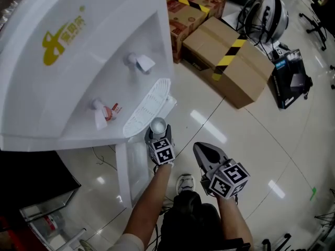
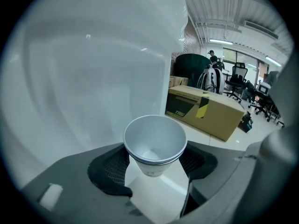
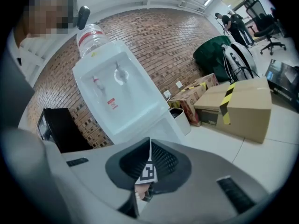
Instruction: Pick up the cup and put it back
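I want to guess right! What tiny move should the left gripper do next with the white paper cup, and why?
Probably lift the white paper cup gently: the left gripper's fingers touch both its sides beside the white water dispenser.

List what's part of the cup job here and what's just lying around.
Job:
cup, gripped by the left gripper
drip tray on the dispenser

Lying about:
right gripper, shut and empty
boxes with striped tape
black case on the floor
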Demonstrator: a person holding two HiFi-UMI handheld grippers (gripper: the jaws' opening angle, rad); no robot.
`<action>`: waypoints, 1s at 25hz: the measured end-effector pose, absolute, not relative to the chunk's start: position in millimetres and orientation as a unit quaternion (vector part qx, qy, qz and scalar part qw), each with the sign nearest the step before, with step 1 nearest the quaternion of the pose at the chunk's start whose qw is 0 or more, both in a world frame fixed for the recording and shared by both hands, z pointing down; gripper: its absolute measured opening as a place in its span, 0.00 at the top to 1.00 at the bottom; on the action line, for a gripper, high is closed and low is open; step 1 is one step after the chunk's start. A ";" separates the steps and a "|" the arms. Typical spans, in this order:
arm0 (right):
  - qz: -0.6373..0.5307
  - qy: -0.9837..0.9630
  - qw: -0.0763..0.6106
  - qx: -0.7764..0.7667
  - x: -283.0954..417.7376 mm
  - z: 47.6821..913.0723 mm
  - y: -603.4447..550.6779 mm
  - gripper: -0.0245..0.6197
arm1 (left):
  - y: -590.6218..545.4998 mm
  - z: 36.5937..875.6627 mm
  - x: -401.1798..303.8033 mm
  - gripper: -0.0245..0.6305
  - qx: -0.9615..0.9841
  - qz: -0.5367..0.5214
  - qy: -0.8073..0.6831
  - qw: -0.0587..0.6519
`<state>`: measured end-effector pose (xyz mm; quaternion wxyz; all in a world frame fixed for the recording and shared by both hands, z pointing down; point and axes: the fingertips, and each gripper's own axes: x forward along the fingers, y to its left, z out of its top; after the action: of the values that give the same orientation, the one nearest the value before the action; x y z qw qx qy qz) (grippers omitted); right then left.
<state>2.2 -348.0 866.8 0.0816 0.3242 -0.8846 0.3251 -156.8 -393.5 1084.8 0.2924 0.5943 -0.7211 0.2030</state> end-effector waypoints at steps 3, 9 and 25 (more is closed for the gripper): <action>0.339 -0.873 0.102 0.336 15.1 829.1 -329.6 0.93 | -351.5 1021.7 -127.2 0.44 0.606 0.196 -0.704 0.313; 0.346 -0.860 0.129 0.351 33.8 734.6 -293.2 0.93 | -280.5 871.9 -102.6 0.44 0.621 0.194 -0.691 0.314; 0.271 -0.888 0.129 0.349 63.1 457.0 -171.3 0.93 | -122.5 544.9 -68.7 0.44 0.683 0.191 -0.658 0.254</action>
<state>63.1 -171.3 457.0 0.1292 0.3490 -0.8876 0.2713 -68.7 -122.5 544.9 0.2541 0.6827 -0.6580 0.1907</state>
